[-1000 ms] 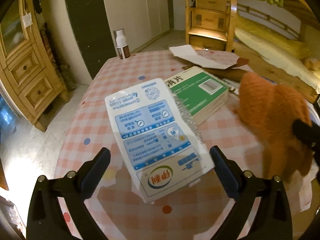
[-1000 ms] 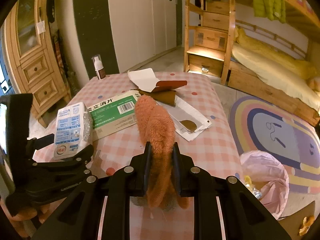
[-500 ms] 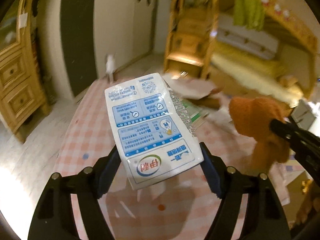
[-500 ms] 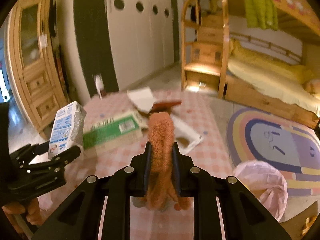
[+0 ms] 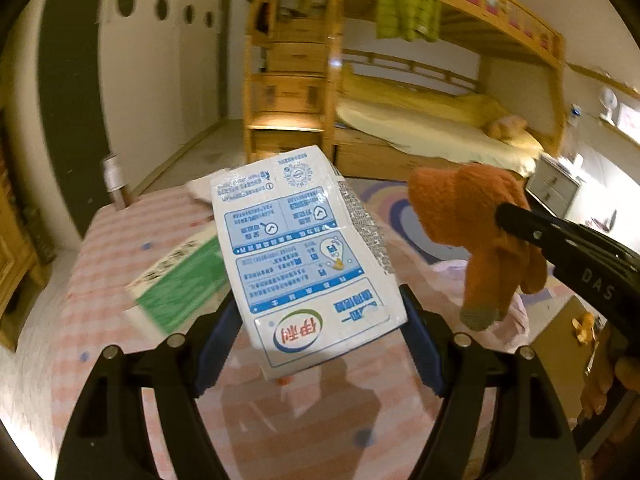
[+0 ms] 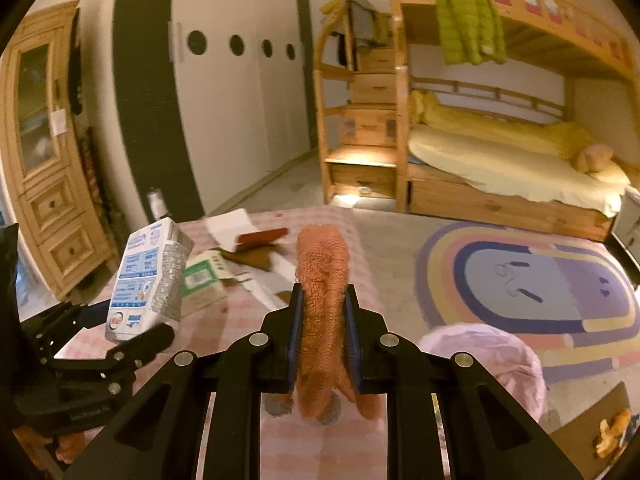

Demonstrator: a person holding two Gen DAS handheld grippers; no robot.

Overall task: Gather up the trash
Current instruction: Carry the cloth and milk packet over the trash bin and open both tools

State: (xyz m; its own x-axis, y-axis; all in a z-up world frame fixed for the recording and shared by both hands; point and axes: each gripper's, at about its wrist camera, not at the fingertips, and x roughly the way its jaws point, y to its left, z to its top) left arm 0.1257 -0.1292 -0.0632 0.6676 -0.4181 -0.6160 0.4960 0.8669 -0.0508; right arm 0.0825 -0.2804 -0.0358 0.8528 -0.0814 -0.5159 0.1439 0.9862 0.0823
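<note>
- Lifted off the checked table [image 5: 120, 248] since the earlier frame: milk carton [image 5: 308, 252], flat on the cloth then, now in the air at frame centre of the left wrist view, clamped in the left gripper [image 5: 320, 332]. Jaws closed in from fully wide onto the carton's sides during that stretch.
- Orange glove [image 6: 322, 280] also raised, pinched in the right gripper [image 6: 322, 328]; background shifted toward the bunk bed and rug.
- Step in hand, as judged: carrying both items to the pink bag [image 6: 488, 356], lower right of the right wrist view, on the floor beside the table.
- To do it well: keep carton level enough not to slip, bring each gripper over the bag mouth before letting go, release one at a time so neither item lands on the rim.
- Left gripper: fairly wide, pads pressed on both carton edges near its base.
- Right gripper: nearly closed, pads squeezing the glove's knit, fingers of the glove hanging below.
- Left on table: green box [image 5: 180, 280], papers [image 6: 232, 224], small bottle [image 6: 156, 202].
</note>
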